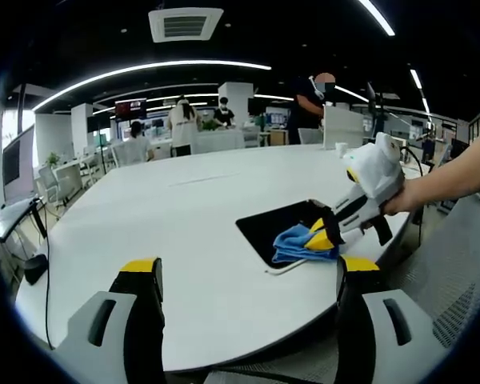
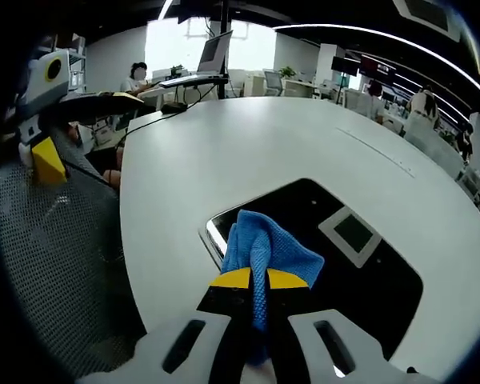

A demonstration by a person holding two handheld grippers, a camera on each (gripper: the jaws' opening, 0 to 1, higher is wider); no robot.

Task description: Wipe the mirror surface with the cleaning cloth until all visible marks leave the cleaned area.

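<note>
Blue cleaning cloth [image 2: 266, 254], clamped in right tool [image 2: 258, 279], presses mirror [image 2: 360, 272]; left tool [image 1: 248, 272] gapes.

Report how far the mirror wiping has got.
Done: the right tool has the blue cloth clamped and resting on the mirror near its edge. In hand: the wipe itself. Left: the remaining glass; marks are too small to judge. The left tool hangs open over the white table, idle.

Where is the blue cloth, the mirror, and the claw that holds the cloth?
blue cloth [image 2: 264, 252]: right gripper view, its bunched middle.
mirror [image 2: 360, 284]: right gripper view, bare dark glass right of the cloth.
right claw [image 2: 258, 280]: right gripper view, between its yellow tips, shut on the cloth.
</note>
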